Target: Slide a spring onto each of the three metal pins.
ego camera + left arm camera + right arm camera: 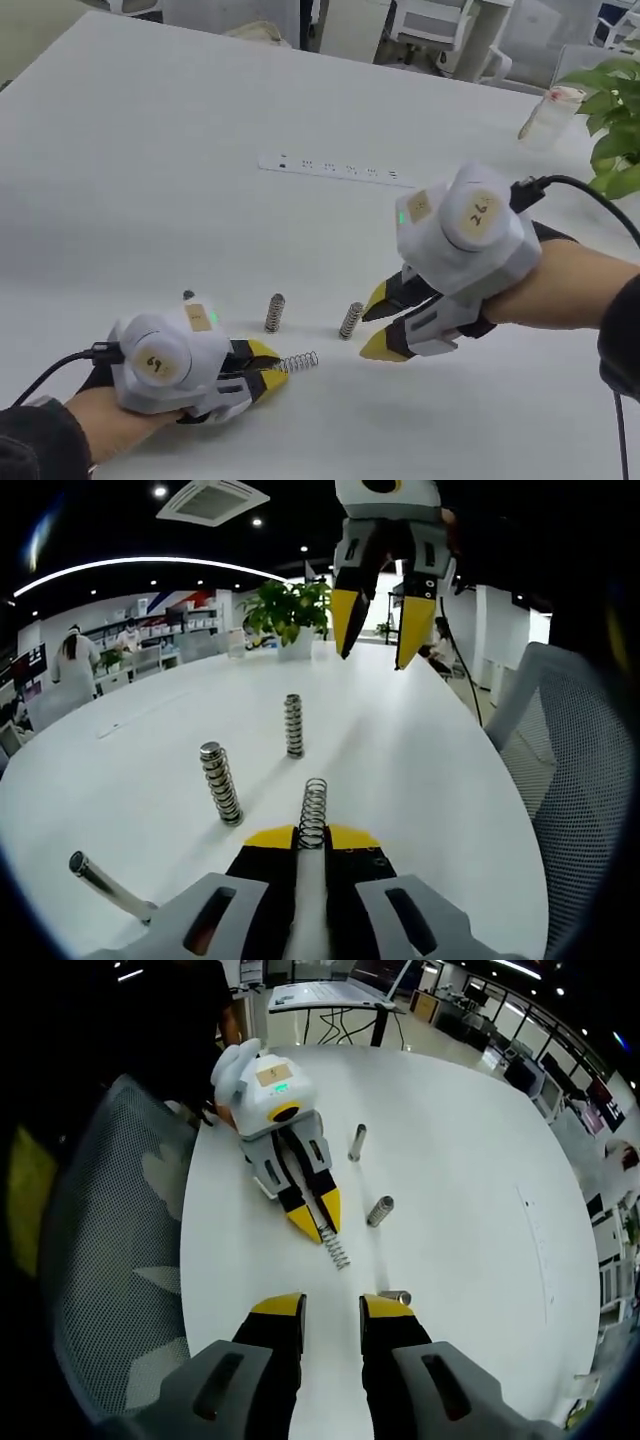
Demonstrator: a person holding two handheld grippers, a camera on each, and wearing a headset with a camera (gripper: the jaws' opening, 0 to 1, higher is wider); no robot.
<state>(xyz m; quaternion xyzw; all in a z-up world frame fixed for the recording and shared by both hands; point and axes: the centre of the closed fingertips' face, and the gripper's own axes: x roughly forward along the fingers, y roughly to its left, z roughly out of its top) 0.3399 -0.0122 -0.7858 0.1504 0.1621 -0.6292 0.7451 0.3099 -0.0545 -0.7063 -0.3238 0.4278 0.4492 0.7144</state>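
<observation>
My left gripper rests low on the white table, shut on one end of a loose spring that sticks out past its yellow tips. Two upright pins wear springs: one in the middle and one close to my right gripper. A bare metal pin stands just behind the left gripper and leans at the lower left of the left gripper view. The right gripper is open and holds nothing, its tips beside the nearest sprung pin.
A white power strip lies across the table's middle. At the far right stand a small jar and a green plant. A cable trails from the right gripper. A mesh chair sits by the table edge.
</observation>
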